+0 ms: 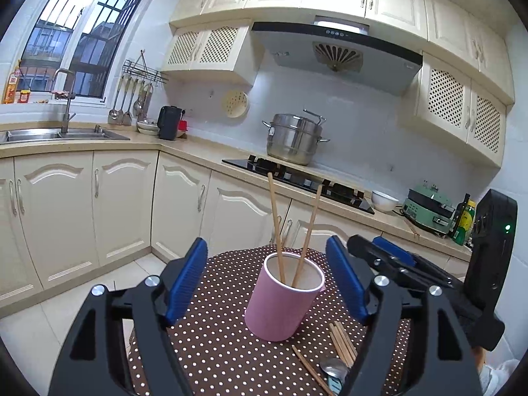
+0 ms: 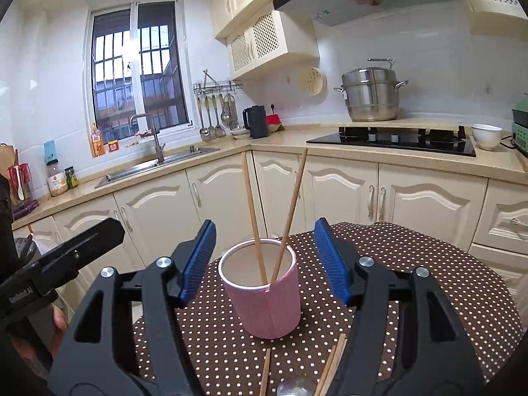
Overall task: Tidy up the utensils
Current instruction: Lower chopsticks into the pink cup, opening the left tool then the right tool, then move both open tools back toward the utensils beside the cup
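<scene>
A pink cup (image 1: 280, 303) (image 2: 269, 300) stands on a brown polka-dot table (image 1: 224, 356) (image 2: 412, 280). Two wooden chopsticks (image 1: 275, 224) (image 2: 251, 211) stand in it, leaning apart. More loose chopsticks (image 1: 343, 343) (image 2: 333, 366) and a metal spoon (image 1: 333, 371) (image 2: 293, 389) lie on the cloth just in front of the cup. My left gripper (image 1: 267, 280) is open and empty, its blue pads either side of the cup and nearer the camera. My right gripper (image 2: 265, 257) is open and empty, framing the cup too. The right gripper shows in the left wrist view (image 1: 396, 260).
Cream kitchen cabinets (image 1: 115, 204) run behind the table. On the counter are a sink (image 1: 49, 135), a black hob (image 1: 297, 178) with a steel steamer pot (image 1: 293, 138), a white bowl (image 2: 485, 135) and bottles (image 1: 463, 221). The table's far edge is close behind the cup.
</scene>
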### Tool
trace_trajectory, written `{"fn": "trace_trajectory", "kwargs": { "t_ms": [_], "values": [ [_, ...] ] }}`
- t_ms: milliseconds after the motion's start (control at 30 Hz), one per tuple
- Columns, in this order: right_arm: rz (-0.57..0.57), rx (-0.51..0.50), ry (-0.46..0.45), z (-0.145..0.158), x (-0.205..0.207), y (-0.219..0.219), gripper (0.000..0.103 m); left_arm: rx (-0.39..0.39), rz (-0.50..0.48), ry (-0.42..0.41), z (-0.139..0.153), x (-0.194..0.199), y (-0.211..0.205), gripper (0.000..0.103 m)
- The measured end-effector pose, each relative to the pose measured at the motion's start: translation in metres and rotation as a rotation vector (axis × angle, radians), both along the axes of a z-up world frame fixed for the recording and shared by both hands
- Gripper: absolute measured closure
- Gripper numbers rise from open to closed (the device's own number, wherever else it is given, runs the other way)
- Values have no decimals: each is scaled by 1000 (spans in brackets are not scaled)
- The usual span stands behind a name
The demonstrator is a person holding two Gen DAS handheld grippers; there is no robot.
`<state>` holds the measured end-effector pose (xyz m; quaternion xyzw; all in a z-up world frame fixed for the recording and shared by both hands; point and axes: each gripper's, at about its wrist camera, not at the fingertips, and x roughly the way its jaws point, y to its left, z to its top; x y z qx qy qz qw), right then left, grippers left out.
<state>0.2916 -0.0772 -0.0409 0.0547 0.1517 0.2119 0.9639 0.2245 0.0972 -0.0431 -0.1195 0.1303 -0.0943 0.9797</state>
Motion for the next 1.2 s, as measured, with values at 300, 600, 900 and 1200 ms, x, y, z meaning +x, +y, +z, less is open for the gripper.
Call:
{"fn": "trace_trajectory", "kwargs": {
  "t_ms": [300, 600, 900, 1200],
  "values": [
    [-36, 16, -12, 17, -42, -36, 35, 32, -10, 15, 17, -34, -18, 28],
    [-90, -21, 99, 4, -76, -82, 32, 122, -90, 166, 5, -45, -58, 28],
    [-145, -25, 275, -34, -95, -118, 31, 232, -195, 461, -43, -27, -90, 28],
    [-135, -19, 416, -73, -97, -135, 29, 271, -231, 704, -93, -5, -102, 29]
  ]
}}
